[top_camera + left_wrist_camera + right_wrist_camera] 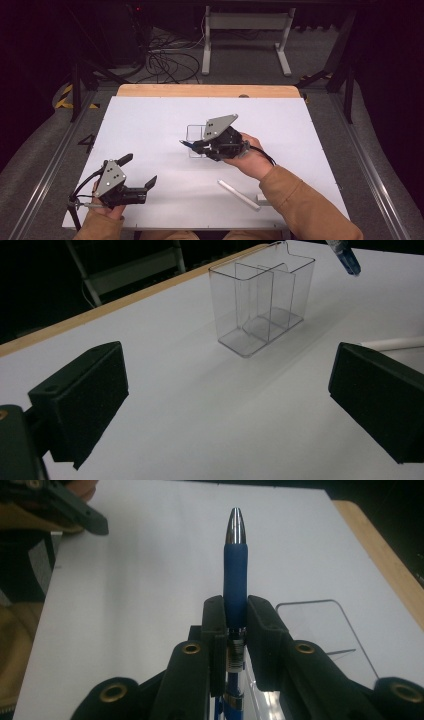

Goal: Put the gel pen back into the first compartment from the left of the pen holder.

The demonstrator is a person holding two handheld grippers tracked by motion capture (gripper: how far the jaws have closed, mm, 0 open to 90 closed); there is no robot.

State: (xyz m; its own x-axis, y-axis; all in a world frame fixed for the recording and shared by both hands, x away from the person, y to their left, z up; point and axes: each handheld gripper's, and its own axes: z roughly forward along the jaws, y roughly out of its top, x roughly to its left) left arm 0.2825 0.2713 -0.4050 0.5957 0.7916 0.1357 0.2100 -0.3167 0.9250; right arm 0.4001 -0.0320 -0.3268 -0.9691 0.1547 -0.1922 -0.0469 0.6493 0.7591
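Blue pen, one; clear holder, one.

No legible text, label, brand, number or sign in any view. A small pale band on the blue pen, between the jaws in the right gripper view, is too blurred to read. Yellow-black hazard striping marks the floor left of the surface; no wording.

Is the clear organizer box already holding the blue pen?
No, the clear organizer box stands empty on the table, while the blue pen is clamped between the jaws of the right gripper.
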